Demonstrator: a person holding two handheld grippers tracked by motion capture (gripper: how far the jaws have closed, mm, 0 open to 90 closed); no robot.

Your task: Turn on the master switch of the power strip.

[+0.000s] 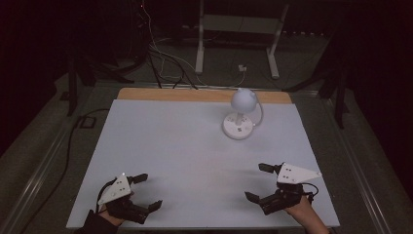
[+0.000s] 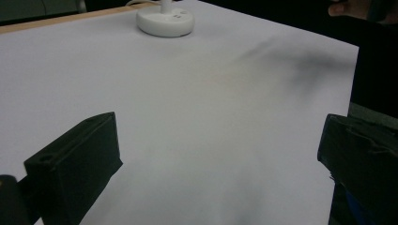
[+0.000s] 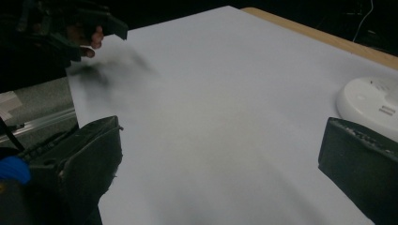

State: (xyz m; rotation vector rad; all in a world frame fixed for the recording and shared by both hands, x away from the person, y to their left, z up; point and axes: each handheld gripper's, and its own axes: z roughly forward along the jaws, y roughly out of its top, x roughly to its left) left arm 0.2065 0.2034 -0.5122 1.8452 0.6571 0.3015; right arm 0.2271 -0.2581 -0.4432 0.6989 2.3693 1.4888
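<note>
Lamp (image 1: 239, 114): small white desk lamp, round base and dome head, stands upright at the far right-centre of the surface (image 1: 170, 146), just short of the far wooden edge strip (image 1: 170, 94). Nearest the camera: left gripper (image 1: 147, 191) at the near-left corner, jaws wide apart, nothing between them, held in a hand (image 1: 109, 214) coming in from the bottom edge. Right gripper (image 1: 258, 182) at the near-right corner, jaws also wide apart and empty, with a hand (image 1: 302, 210) behind it. Both grippers well apart from each other and from the lamp. Left gripper view: black jaws at either side, bare white sheet between, lamp base (image 2: 165, 21) at the top. Right gripper view: same, lamp base (image 3: 368, 105) at the right edge beyond the right jaw, other gripper (image 3: 94, 23) top left. Beyond the surface: dark floor, loose cables (image 1: 165, 58), white frame legs (image 1: 238, 39).
</note>
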